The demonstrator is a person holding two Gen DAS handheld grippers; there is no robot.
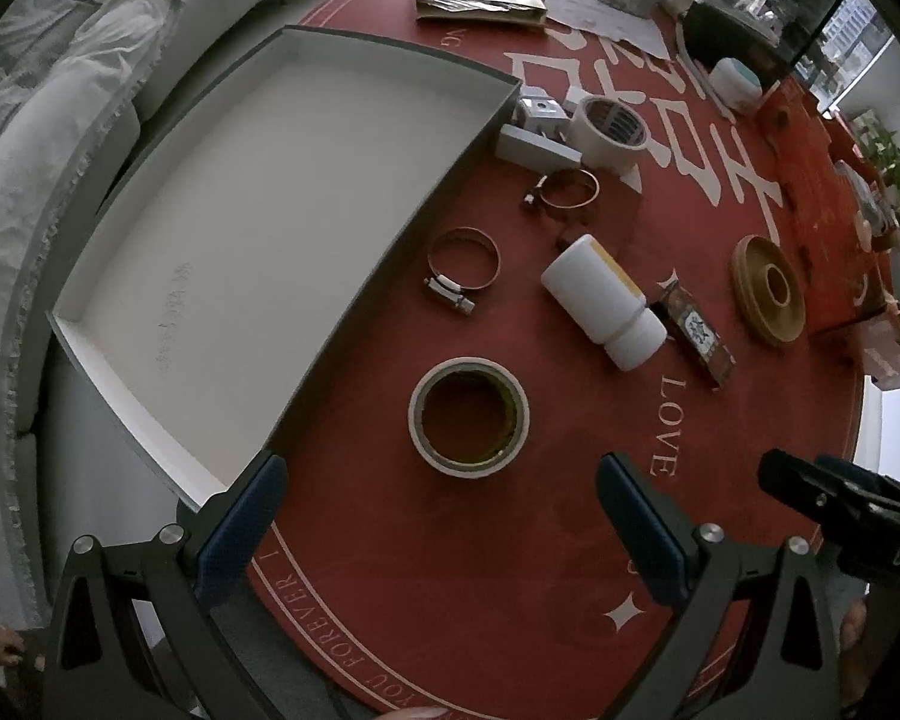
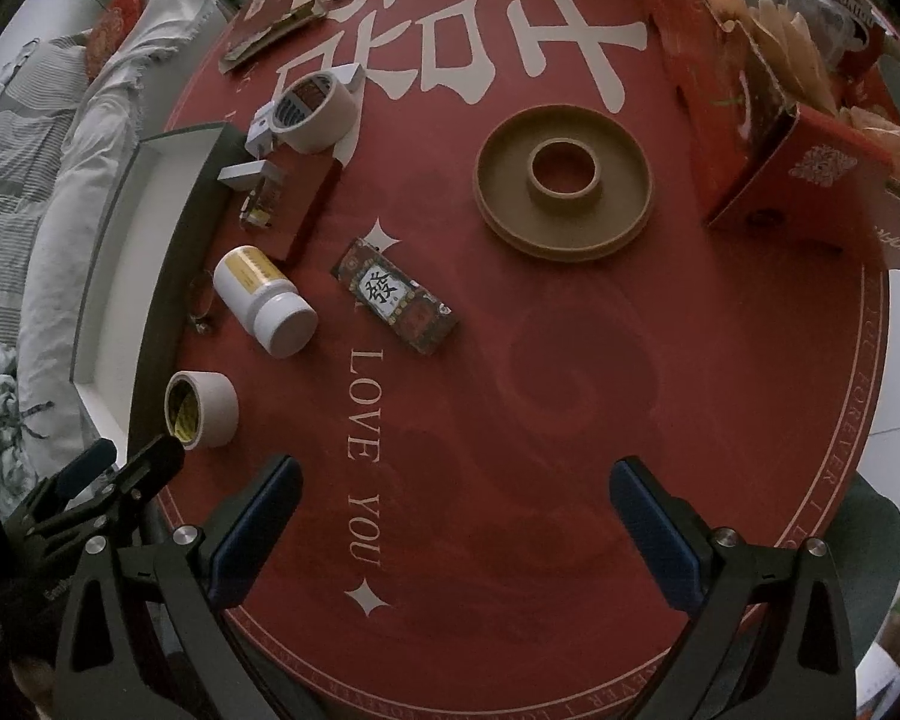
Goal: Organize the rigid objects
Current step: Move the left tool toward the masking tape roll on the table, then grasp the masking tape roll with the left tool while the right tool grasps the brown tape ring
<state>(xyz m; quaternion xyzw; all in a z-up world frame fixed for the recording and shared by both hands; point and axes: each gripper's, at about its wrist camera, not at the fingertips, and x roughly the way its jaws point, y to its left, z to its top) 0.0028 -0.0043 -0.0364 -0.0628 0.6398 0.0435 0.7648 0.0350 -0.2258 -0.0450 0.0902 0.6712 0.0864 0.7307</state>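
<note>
A shallow white-lined box [image 1: 258,228] lies empty at the left of the red round table; its wall shows in the right wrist view [image 2: 168,276]. My left gripper [image 1: 438,516] is open, just short of a flat tape roll [image 1: 468,417], also in the right wrist view [image 2: 201,411]. Beyond it lie a white pill bottle [image 1: 600,303] [image 2: 264,300], two hose clamps [image 1: 462,270] [image 1: 564,189], a second tape roll [image 1: 609,129] [image 2: 315,108], a patterned small box [image 1: 699,330] [image 2: 393,297] and a tan spool [image 1: 768,291] [image 2: 564,183]. My right gripper [image 2: 456,516] is open over bare table.
White blocks and a metal part [image 1: 537,132] sit beside the far tape roll. Booklets, papers and a jar [image 1: 732,81] crowd the far edge. A red carton [image 2: 774,138] stands at the right. A sofa with cushions [image 1: 30,180] runs along the left.
</note>
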